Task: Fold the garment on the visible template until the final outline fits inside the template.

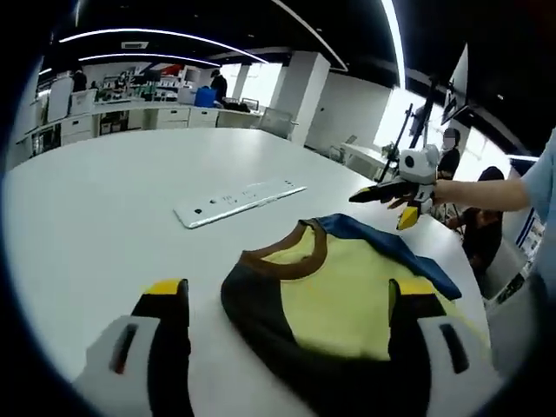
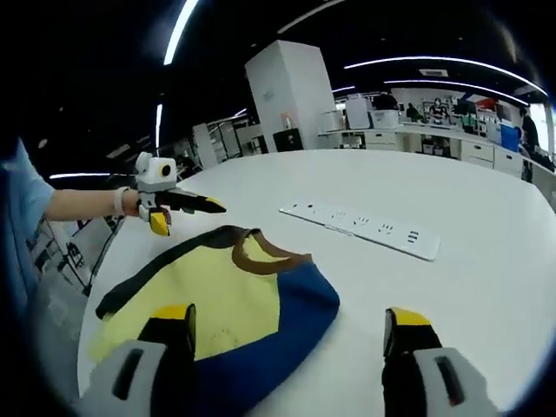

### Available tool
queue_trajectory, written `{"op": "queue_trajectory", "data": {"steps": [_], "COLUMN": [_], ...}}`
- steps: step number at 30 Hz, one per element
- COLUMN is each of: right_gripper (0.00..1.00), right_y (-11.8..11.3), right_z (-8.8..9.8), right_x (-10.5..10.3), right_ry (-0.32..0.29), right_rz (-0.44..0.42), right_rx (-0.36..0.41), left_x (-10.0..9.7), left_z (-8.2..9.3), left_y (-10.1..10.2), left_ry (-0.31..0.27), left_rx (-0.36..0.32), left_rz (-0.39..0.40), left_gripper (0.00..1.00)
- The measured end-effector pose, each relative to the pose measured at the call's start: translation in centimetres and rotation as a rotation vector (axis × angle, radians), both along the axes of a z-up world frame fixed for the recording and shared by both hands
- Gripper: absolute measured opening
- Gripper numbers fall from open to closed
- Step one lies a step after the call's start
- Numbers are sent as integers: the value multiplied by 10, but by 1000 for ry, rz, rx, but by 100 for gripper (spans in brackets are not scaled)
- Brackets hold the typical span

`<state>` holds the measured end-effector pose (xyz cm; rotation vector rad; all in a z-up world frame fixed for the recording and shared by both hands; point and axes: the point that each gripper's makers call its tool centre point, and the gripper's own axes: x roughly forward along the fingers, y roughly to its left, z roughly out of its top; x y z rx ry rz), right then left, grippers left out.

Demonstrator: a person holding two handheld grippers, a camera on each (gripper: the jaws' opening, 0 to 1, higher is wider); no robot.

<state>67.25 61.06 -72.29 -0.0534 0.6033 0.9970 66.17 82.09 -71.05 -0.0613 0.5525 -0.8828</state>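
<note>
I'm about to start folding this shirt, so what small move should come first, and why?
Probably lower the left gripper onto the near edge of the shirt and pinch it. The shirt lies flat on the table, not yet folded, and both grippers hover open above it, the right gripper holding nothing either.

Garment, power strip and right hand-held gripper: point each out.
garment (image 1: 347, 295), left gripper view, yellow front panel.
power strip (image 2: 360, 228), right gripper view, middle of its top face.
right hand-held gripper (image 1: 382, 196), left gripper view, between its dark jaw tips.
</note>
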Motion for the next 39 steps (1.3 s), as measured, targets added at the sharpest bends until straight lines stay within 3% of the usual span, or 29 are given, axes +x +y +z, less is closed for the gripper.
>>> {"op": "queue_trajectory", "data": {"steps": [4, 11, 25, 39], "right_gripper": [99, 97, 93, 92], "right_y": [-2, -9, -29, -62], "right_z": [3, 10, 21, 29], "right_x": [-13, -31, -86, -136], "right_ry": [4, 15, 29, 33], "right_rz": [6, -10, -68, -163], "right_rx": [5, 7, 24, 46], "left_x": [-6, -21, -83, -138], "left_z": [9, 20, 45, 53], "left_y": [2, 7, 26, 56], "left_ry": [-5, -30, -59, -72], "left_rx": [-9, 0, -39, -40], "left_rz": [-1, 9, 55, 147], "left_gripper": [95, 92, 89, 86]}}
